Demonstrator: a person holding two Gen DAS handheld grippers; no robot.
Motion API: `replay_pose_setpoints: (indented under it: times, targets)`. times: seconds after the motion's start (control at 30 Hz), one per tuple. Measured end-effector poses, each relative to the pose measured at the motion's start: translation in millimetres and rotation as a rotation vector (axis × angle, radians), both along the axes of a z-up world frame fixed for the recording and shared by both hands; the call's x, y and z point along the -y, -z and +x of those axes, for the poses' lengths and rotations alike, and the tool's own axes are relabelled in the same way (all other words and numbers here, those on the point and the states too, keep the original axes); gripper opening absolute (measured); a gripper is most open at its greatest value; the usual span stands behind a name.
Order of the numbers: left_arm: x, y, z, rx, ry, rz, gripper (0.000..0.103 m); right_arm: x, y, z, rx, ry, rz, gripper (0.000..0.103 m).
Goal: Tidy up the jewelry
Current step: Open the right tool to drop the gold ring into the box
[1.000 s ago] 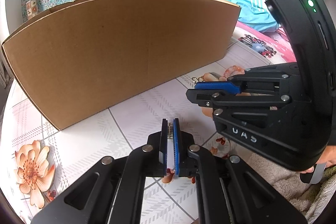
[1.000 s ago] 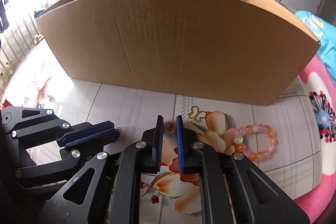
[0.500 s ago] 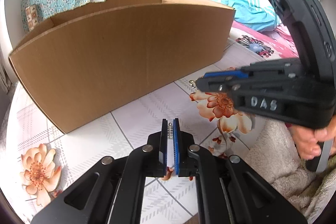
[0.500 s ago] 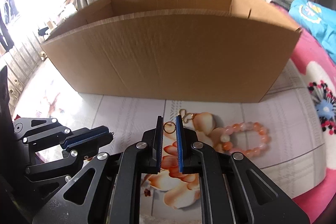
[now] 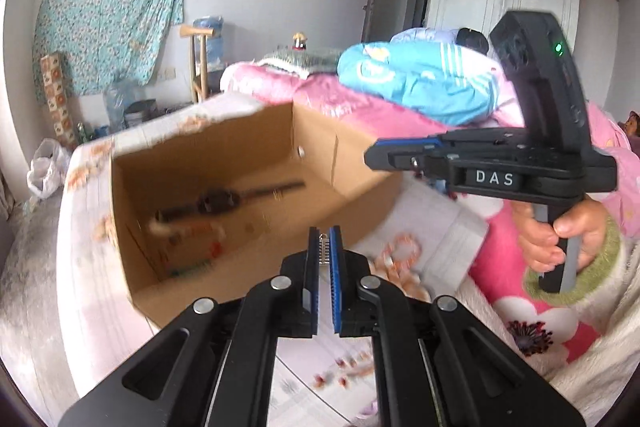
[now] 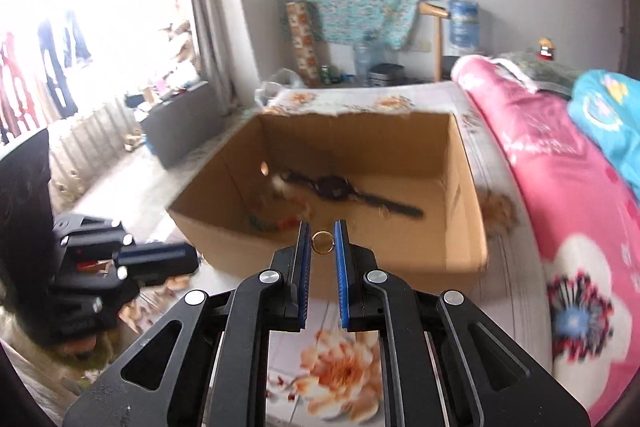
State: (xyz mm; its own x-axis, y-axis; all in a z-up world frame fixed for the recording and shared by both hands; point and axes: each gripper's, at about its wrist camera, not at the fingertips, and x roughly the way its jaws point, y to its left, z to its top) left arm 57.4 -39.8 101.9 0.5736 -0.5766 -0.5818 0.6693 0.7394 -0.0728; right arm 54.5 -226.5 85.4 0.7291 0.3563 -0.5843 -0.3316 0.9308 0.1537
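With the left gripper [image 5: 324,253] clenched on a clip [image 5: 324,251] and the right gripper [image 6: 323,242] grasping a ring [image 6: 323,242], we should clear the box [image 6: 466,187] wall before releasing.

"DAS" on right gripper [image 5: 374,158]

left wrist cam above box [image 5: 240,163], tilted down into it from near side, right wrist cam likewise [image 6: 360,155], further right, both share box interior, each sees the other gripper at frame edge
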Motion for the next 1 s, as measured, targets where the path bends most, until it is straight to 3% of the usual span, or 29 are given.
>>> replay_pose_setpoints:
  times: [0.1,0.23,0.43,0.53,0.87,1.0]
  targets:
    - [7.4,-17.0,36.3,-0.052,0.025,0.026,0.004,5.4,-7.0,40.0,-0.083,-0.089,0.005,0.01]
    - [28.4,-14.3,96.6,-0.227,0.063,0.048,0.004,3.0,6.4,88.7,-0.244,-0.194,-0.077,0.01]
    - [67.3,42.2,163.6,-0.55,0.04,0.104,0.004,-0.7,33.8,115.6,-0.34,-0.256,-0.228,0.01]
    - [72.6,59.5,180.4,-0.644,0.012,0.089,0.004,0.5,39.3,123.0,-0.341,-0.259,-0.268,0.01]
    - [79.4,67.3,194.2,-0.723,-0.011,0.077,0.005,2.3,40.3,131.4,-0.3,-0.265,-0.331,0.012]
    - [81.2,70.4,198.2,-0.738,-0.015,0.062,0.011,4.4,39.6,136.2,-0.297,-0.253,-0.331,0.013]
